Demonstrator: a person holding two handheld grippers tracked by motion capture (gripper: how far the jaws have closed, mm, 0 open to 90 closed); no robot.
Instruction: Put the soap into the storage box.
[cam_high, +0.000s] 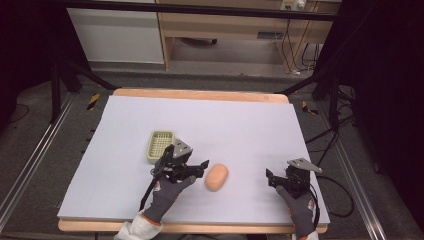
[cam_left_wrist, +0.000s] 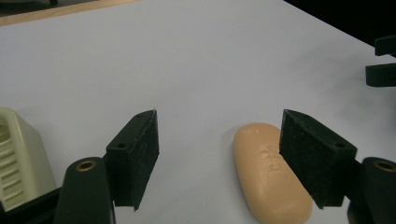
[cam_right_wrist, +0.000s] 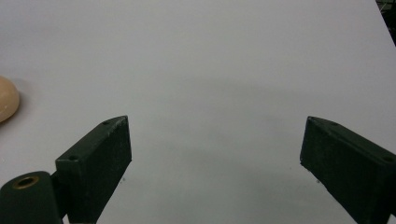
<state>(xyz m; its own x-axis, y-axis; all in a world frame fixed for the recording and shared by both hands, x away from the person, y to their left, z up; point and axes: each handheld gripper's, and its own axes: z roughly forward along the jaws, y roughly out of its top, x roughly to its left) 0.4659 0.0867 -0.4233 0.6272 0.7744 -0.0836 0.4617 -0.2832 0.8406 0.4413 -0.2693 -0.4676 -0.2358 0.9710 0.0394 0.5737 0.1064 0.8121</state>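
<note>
White-covered bench: one slatted cream basket, contents unclear; one tan soap bar. Left gripper fingers spread beside soap; right gripper fingers spread, holding nothing.

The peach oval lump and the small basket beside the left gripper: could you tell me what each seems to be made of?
The oval lump looks like a matte, waxy soap bar, its top scuffed; it could be foam. The basket looks like pale yellow-green moulded plastic, with slotted sides.
</note>
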